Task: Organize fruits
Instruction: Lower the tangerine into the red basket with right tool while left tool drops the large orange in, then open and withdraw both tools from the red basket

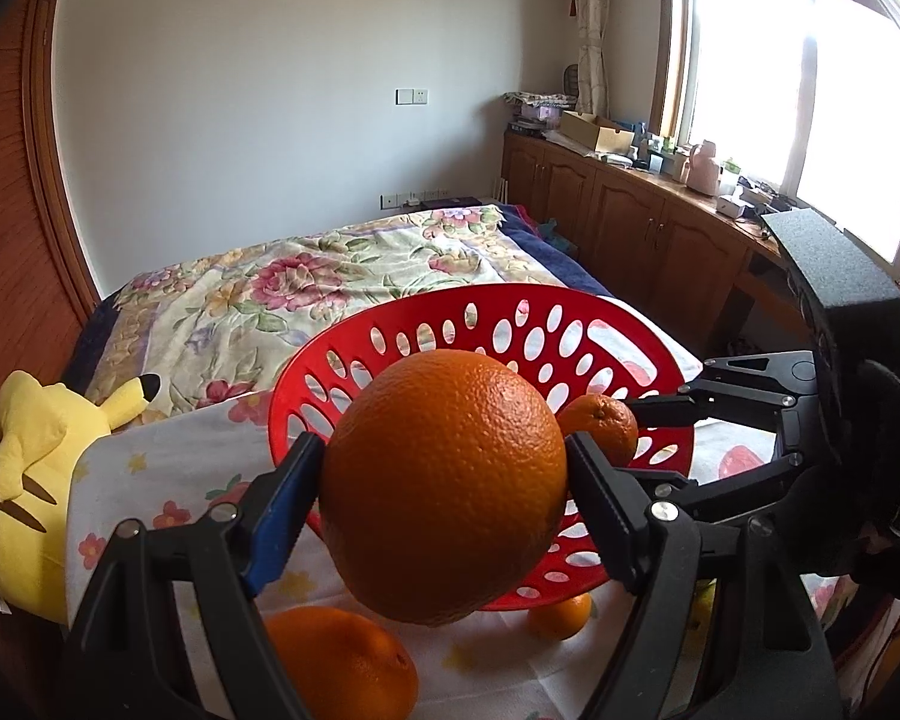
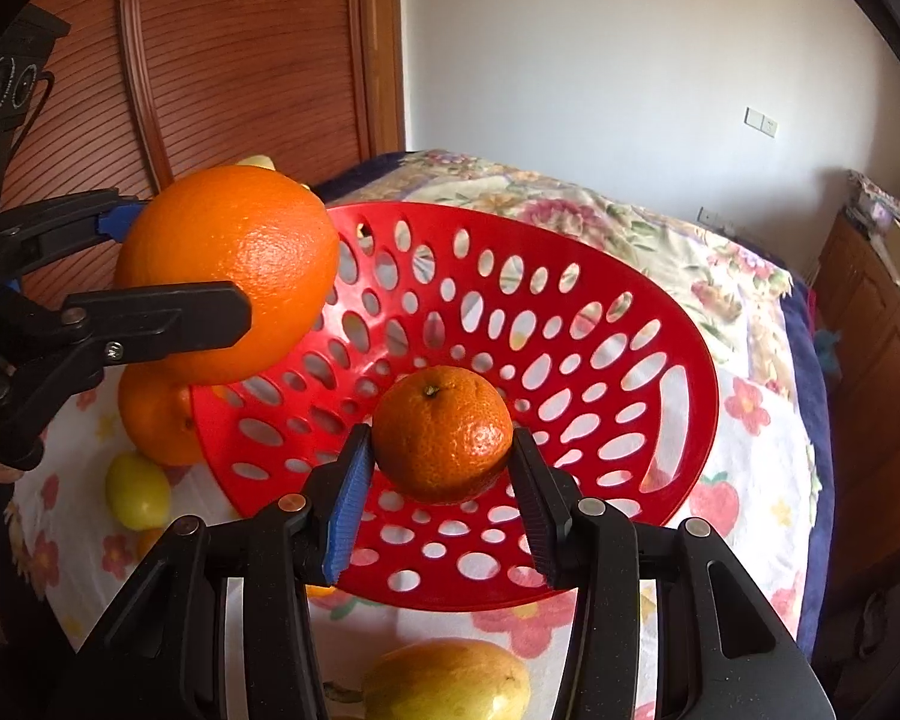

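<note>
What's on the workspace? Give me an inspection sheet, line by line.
Surface: bed under a floral cloth.
Job's things: red basket, nothing lying in it; big orange and mandarin held over it; orange, lemon, pear on the cloth.
Clutter: yellow plush.
Grippers: left gripper shut on big orange; right gripper shut on mandarin.
Cables: nothing seen.
Surroundings: wardrobe, cabinets, window.
</note>
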The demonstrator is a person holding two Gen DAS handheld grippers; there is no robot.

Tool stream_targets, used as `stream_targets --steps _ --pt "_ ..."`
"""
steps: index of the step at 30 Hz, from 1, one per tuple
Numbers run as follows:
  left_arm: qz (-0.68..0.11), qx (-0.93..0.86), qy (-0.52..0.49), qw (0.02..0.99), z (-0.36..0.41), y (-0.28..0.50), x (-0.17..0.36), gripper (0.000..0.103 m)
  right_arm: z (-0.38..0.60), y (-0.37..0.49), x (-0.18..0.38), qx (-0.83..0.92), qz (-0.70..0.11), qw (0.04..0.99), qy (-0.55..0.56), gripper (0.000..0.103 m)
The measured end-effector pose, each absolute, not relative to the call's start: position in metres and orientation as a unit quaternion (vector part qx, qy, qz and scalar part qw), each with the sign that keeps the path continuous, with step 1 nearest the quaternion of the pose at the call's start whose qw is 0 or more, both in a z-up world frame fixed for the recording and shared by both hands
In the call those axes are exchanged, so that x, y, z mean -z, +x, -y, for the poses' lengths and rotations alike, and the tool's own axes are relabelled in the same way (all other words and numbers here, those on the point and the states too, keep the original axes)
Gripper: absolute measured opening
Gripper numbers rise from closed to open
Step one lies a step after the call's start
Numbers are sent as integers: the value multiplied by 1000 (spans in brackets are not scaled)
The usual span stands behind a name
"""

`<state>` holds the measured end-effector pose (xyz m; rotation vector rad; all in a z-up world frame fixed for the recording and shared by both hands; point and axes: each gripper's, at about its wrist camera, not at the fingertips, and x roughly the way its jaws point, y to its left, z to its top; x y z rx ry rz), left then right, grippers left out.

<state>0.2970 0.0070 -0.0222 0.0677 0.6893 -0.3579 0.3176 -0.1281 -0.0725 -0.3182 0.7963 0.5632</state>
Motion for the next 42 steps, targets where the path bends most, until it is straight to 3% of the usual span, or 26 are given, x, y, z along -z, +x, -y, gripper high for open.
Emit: stream_targets --steps 37,42 --pt "-407 159 97 894 40 329 74 81 173 292 38 -255 -338 899 -114 53" --pt "-386 155 85 905 42 326 62 81 180 286 38 -249 -335 902 -106 55"
